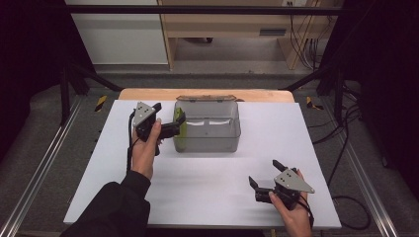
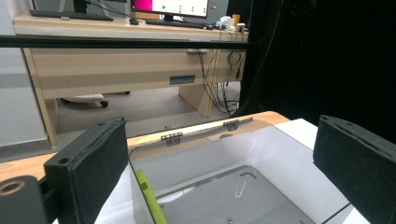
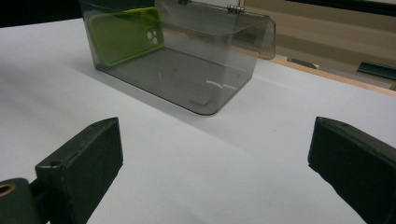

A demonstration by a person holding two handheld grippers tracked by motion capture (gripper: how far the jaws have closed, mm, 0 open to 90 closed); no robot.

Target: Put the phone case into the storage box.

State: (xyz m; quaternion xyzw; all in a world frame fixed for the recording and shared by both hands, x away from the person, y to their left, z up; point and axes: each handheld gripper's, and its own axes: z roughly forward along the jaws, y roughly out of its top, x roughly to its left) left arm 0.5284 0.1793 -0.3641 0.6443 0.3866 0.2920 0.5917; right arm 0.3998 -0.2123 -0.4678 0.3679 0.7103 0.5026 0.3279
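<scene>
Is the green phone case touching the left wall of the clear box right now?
Touching. In the right gripper view the green phone case stands on edge flat against the inside wall of the clear box, with no gap visible.

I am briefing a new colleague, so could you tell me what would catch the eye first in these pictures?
First, the clear smoky box at the far middle of the white table, with a lime-green phone case leaning inside against its left wall. Next, the left gripper, open at that wall, and the right gripper, open over the bare near right of the table.
</scene>
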